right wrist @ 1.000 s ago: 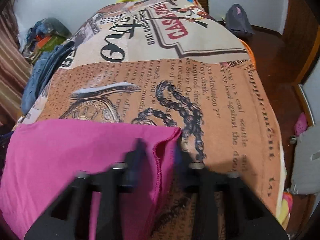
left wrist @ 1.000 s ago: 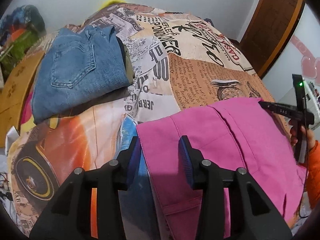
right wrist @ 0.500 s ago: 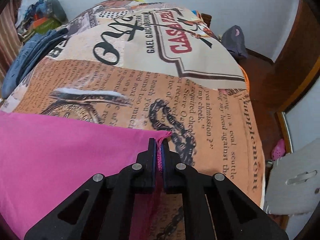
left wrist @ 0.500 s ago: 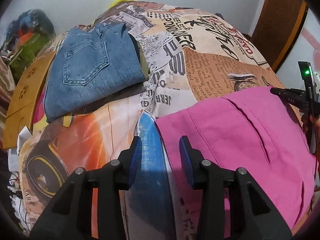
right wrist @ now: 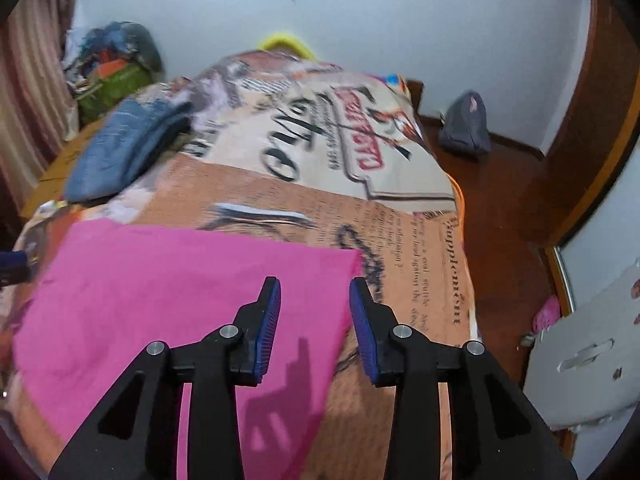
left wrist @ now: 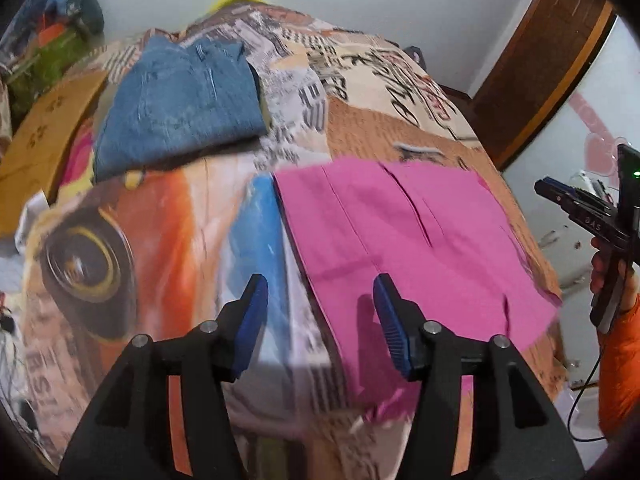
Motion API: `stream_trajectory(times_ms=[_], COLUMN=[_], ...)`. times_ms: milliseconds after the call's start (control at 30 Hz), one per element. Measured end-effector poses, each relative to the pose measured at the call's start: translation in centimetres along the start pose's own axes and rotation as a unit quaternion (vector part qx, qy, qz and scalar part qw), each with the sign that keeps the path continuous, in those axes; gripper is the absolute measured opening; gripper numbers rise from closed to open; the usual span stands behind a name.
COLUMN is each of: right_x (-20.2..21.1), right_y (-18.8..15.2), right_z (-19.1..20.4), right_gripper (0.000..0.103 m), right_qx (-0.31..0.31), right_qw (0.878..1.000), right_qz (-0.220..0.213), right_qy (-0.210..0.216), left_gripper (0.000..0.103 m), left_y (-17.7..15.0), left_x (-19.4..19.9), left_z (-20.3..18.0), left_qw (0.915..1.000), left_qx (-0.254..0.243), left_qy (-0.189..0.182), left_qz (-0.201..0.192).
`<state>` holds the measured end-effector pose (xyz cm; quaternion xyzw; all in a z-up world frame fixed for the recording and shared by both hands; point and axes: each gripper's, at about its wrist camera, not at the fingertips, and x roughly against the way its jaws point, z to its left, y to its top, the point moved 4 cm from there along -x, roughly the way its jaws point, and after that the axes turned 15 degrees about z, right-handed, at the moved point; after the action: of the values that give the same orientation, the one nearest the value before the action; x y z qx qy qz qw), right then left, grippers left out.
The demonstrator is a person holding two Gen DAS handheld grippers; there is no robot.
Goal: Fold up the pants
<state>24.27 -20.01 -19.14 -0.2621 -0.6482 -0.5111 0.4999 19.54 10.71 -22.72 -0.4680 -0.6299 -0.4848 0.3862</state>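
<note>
The pink pants lie folded flat on the printed bedspread; they also show in the right wrist view. My left gripper is open and empty, raised above the pants' left edge. My right gripper is open and empty, raised above the pants' far right corner. The right gripper also shows at the right edge of the left wrist view, held off the bed's side.
Folded blue jeans lie at the back left of the bed, also in the right wrist view. A pile of clothes sits in the far left corner. A grey bag is on the floor by a wooden door.
My right gripper opened, let go of the pants' corner and drew back and up. My left gripper lifted and pulled back from the pants' left edge. The pants now lie flat.
</note>
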Motion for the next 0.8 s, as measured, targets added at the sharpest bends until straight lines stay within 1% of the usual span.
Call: stream_trajectory(times_ms=[100, 167, 267, 333, 367, 467, 533, 633, 767, 800], right_x=[1.7, 2.0, 2.0, 1.3, 1.1, -0.2, -1.1, -1.0, -1.3, -1.4], right_y=[-1.5, -2.1, -3.7, -4.8, -5.3, -6.7, -7.5, -8.1, -8.4, -8.3], right_z=[2.3, 3.7, 5.9, 7.2, 7.6, 8.7, 9.0, 8.9, 8.6, 8.4], right_gripper=[0.033, 0.035, 0.037, 0.037, 0.037, 0.037, 0.037, 0.038, 0.038, 0.038], right_qx=[0.013, 0.02, 0.035, 0.041, 0.042, 0.044, 0.047, 0.048, 0.043, 0.04], right_qw=[1.0, 0.999, 0.998, 0.998, 0.997, 0.997, 0.996, 0.997, 0.996, 0.996], right_qz=[-0.013, -0.015, -0.013, -0.002, 0.003, 0.022, 0.033, 0.024, 0.025, 0.024], right_qy=[0.017, 0.031, 0.044, 0.057, 0.06, 0.065, 0.065, 0.063, 0.077, 0.08], left_gripper=[0.055, 0.055, 0.055, 0.055, 0.055, 0.056, 0.056, 0.059, 0.059, 0.057], left_y=[-1.3, -2.3, -3.3, -3.7, -4.0, -4.6, -5.0, -5.0, -4.4, -4.2], left_x=[-0.8, -1.3, -1.7, -1.8, -1.8, -1.9, -1.9, -2.2, -2.4, -2.5], left_z=[-0.6, -1.1, -1.6, -2.0, -2.2, -2.9, -3.2, -3.1, -3.0, -3.0], left_qw=[0.9995, 0.9987, 0.9975, 0.9956, 0.9951, 0.9943, 0.9948, 0.9934, 0.9923, 0.9924], left_qx=[0.005, 0.009, 0.015, 0.023, 0.023, 0.022, 0.022, 0.038, 0.041, 0.042], left_qy=[-0.025, -0.042, -0.061, -0.083, -0.088, -0.096, -0.092, -0.101, -0.109, -0.108], left_qz=[0.019, 0.029, 0.03, 0.037, 0.038, 0.04, 0.037, 0.039, 0.043, 0.042])
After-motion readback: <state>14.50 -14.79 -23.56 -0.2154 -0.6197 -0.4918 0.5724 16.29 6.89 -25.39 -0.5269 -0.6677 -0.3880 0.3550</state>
